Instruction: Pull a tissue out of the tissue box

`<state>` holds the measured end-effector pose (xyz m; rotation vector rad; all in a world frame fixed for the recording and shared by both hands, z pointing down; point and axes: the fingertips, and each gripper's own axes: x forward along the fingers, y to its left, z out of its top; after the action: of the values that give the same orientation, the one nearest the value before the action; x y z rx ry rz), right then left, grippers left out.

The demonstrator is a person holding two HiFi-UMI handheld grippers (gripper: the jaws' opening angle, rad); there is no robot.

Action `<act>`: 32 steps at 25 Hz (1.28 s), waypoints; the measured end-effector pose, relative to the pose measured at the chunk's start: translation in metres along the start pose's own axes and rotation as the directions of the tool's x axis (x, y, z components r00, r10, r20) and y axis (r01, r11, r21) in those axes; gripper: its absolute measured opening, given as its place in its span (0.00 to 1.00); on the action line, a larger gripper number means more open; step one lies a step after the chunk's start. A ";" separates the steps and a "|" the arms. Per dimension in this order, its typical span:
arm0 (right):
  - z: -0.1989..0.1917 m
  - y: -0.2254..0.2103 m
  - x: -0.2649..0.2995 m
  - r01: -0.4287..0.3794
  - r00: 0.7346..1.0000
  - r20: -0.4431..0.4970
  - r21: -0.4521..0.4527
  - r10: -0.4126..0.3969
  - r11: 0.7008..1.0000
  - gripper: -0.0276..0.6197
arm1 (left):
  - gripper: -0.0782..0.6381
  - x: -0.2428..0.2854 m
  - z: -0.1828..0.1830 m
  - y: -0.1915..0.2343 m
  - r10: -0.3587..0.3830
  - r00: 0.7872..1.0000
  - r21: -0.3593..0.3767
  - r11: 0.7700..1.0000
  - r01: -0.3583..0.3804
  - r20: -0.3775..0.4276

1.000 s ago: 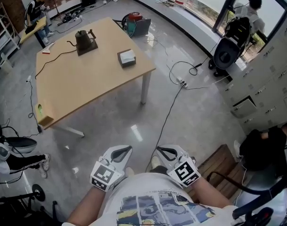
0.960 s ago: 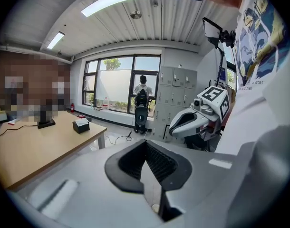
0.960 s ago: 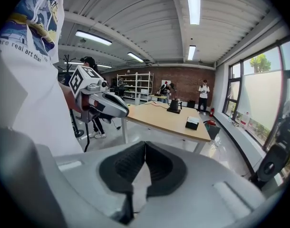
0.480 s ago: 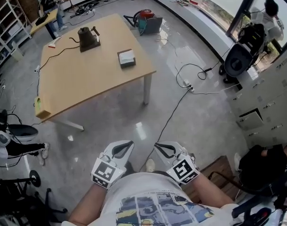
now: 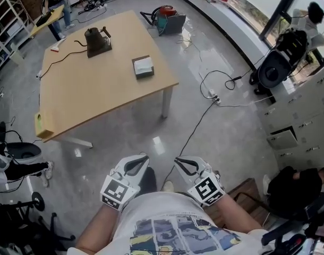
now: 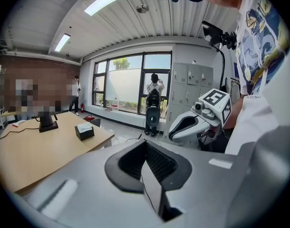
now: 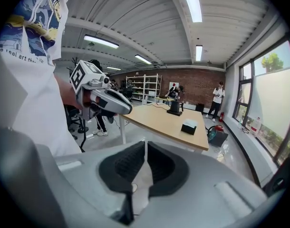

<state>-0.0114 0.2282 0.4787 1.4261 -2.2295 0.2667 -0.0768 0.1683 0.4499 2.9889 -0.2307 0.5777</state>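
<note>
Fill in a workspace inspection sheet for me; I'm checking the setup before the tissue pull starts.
Surface: wooden table, across open floor from the person.
Job's things: tissue box on the table towards its right edge, white tissue at its top, untouched.
Clutter: kettle on its base at the table's far end; yellow-green item at the near left corner.
Grippers: left gripper and right gripper both shut, empty, close to the torso.
Cables: kettle cord trails over the table; power strip and loose cables on the floor.
Surroundings: lockers on the right, people in the background.
</note>
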 end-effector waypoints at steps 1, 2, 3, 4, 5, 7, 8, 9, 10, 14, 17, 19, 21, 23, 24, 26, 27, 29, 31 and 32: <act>0.004 -0.005 0.008 0.004 1.000 -0.003 0.001 -0.004 1.000 0.06 | 0.12 0.004 0.001 0.011 -0.007 1.000 0.000 1.000 0.007 0.002; 0.009 -0.010 0.017 0.008 1.000 -0.006 -0.001 -0.008 1.000 0.06 | 0.12 0.009 0.002 0.023 -0.013 1.000 -0.001 1.000 0.013 0.005; 0.015 -0.016 0.026 0.010 1.000 -0.009 -0.006 -0.011 1.000 0.06 | 0.12 0.013 0.004 0.036 -0.020 1.000 -0.002 1.000 0.020 0.008; 0.021 -0.022 0.034 0.013 1.000 -0.012 -0.014 -0.013 1.000 0.06 | 0.12 0.017 0.006 0.048 -0.025 1.000 -0.003 1.000 0.025 0.012; 0.027 -0.029 0.043 0.016 1.000 -0.016 -0.023 -0.016 1.000 0.06 | 0.12 0.021 0.010 0.061 -0.030 0.999 -0.002 1.000 0.030 0.016; 0.039 -0.045 0.060 0.027 0.999 -0.023 -0.032 -0.027 0.999 0.07 | 0.12 0.028 0.019 0.085 -0.039 0.999 0.006 0.999 0.039 0.025; 0.046 -0.051 0.069 0.033 0.999 -0.026 -0.029 -0.034 0.999 0.07 | 0.12 0.030 0.023 0.096 -0.044 0.999 0.012 0.999 0.044 0.029; 0.053 -0.057 0.077 0.040 0.999 -0.027 -0.026 -0.040 0.999 0.07 | 0.12 0.031 0.026 0.107 -0.051 0.998 0.018 0.999 0.050 0.032; 0.059 -0.062 0.086 0.043 0.999 -0.029 -0.026 -0.044 0.999 0.07 | 0.12 0.031 0.028 0.118 -0.058 0.998 0.023 0.998 0.057 0.034; 0.075 -0.073 0.119 0.049 0.998 -0.048 -0.038 -0.051 0.998 0.07 | 0.12 0.033 0.027 0.152 -0.087 0.996 0.018 0.996 0.086 0.034; 0.085 -0.084 0.137 0.065 0.996 -0.050 -0.048 -0.068 0.997 0.07 | 0.12 0.037 0.025 0.174 -0.102 0.994 0.013 0.995 0.102 0.031; 0.088 -0.091 0.146 0.072 0.996 -0.054 -0.050 -0.075 0.996 0.07 | 0.12 0.038 0.027 0.184 -0.099 0.994 0.011 0.995 0.099 0.036; 0.090 -0.097 0.153 0.070 0.996 -0.056 -0.051 -0.073 0.996 0.07 | 0.12 0.038 0.029 0.193 -0.087 0.995 0.000 0.996 0.087 0.046; 0.093 -0.109 0.160 0.064 0.996 -0.054 -0.058 -0.067 0.996 0.07 | 0.12 0.042 0.031 0.202 -0.072 0.996 -0.015 0.997 0.073 0.046; 0.094 -0.115 0.164 0.060 0.997 -0.054 -0.062 -0.063 0.996 0.07 | 0.12 0.046 0.031 0.206 -0.069 0.997 -0.022 0.997 0.070 0.040; 0.093 -0.128 0.171 0.054 0.997 -0.059 -0.080 -0.059 0.995 0.07 | 0.12 0.053 0.030 0.211 -0.066 0.997 -0.032 0.997 0.067 0.027; 0.090 -0.135 0.174 0.055 0.996 -0.067 -0.101 -0.062 0.993 0.07 | 0.12 0.057 0.029 0.214 -0.064 0.998 -0.035 0.997 0.065 0.021; 0.083 -0.152 0.184 0.052 0.994 -0.089 -0.150 -0.065 0.987 0.09 | 0.12 0.065 0.030 0.221 -0.050 0.999 -0.047 0.998 0.051 0.012; 0.080 -0.170 0.195 0.027 0.994 -0.098 -0.194 -0.047 0.981 0.14 | 0.12 0.076 0.032 0.230 -0.021 1.000 -0.063 0.998 0.021 0.005; 0.079 -0.180 0.201 0.015 0.994 -0.100 -0.218 -0.037 0.976 0.15 | 0.12 0.082 0.034 0.235 -0.002 1.000 -0.071 0.997 0.003 0.001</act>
<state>0.0582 -0.0437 0.4925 1.2942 -2.0840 0.0829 -0.0282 -0.0773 0.4630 2.9206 -0.2423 0.5552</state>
